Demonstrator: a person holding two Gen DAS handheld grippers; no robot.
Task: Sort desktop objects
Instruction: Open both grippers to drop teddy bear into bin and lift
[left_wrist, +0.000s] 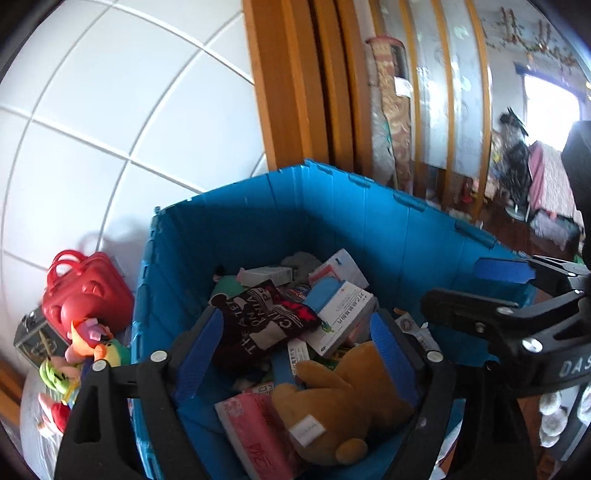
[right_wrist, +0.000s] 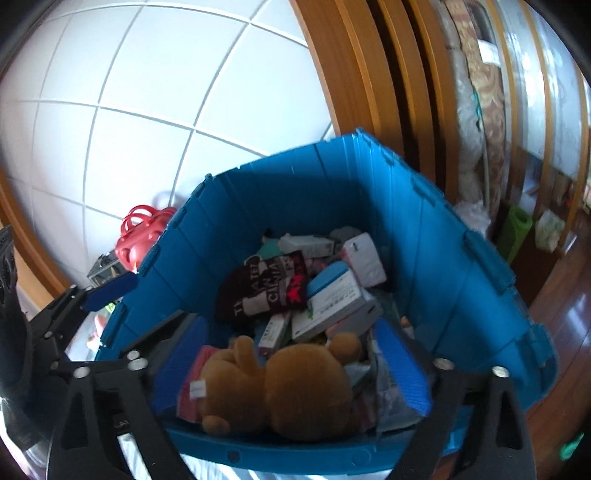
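Observation:
A blue plastic crate (left_wrist: 236, 236) (right_wrist: 436, 236) holds several things: a brown plush bear (left_wrist: 343, 402) (right_wrist: 295, 387), a dark printed cloth pouch (left_wrist: 262, 325) (right_wrist: 269, 291), medicine boxes (left_wrist: 343, 317) (right_wrist: 332, 306) and a pink packet (left_wrist: 258, 428). My left gripper (left_wrist: 295, 358) is open and empty, hovering over the crate above the bear. My right gripper (right_wrist: 291, 369) is open and empty, also over the crate with the bear between its fingers' lines. The right gripper shows in the left wrist view (left_wrist: 480, 291); the left gripper shows in the right wrist view (right_wrist: 92, 295).
A red toy case (left_wrist: 88, 291) (right_wrist: 144, 236) and colourful plush toys (left_wrist: 85, 350) lie left of the crate against a white tiled wall (left_wrist: 110, 129). A wooden door frame (left_wrist: 295, 81) stands behind the crate. Wooden floor (right_wrist: 561, 332) lies to the right.

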